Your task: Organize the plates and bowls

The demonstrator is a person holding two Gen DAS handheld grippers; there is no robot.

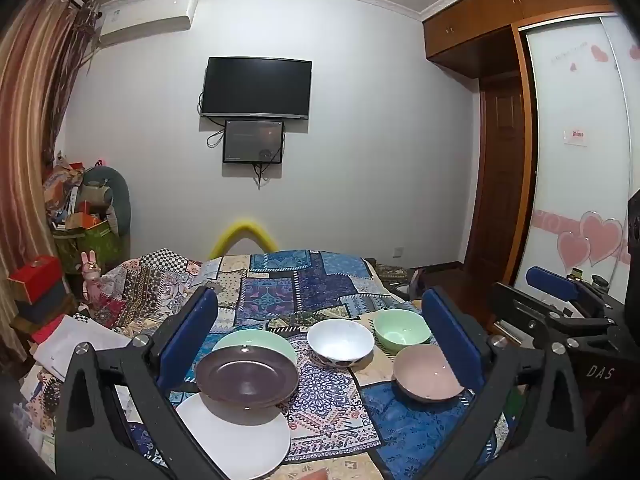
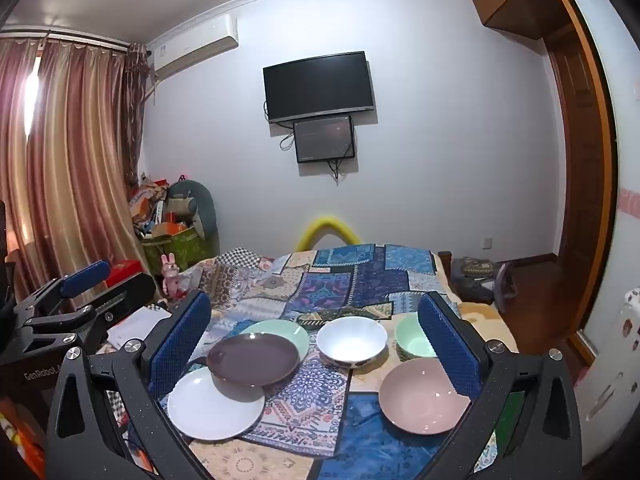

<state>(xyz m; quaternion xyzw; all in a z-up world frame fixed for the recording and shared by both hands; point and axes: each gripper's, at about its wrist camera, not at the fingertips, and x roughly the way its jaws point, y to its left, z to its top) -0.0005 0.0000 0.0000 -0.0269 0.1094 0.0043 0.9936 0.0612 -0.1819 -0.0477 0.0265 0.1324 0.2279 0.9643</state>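
Both tools, left (image 1: 320,344) and right (image 2: 316,344), hang with jaws apart above a bed (image 2: 376,276) where a brown plate (image 2: 253,359) overlaps a white plate (image 2: 208,412) beside three bowls.

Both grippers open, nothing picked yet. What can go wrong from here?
1. The brown plate overlaps the white plate and green plate; lifting either lower plate may tip it.
2. The patchwork cloth looks soft and wrinkled, so the pink bowl may shift when nudged.
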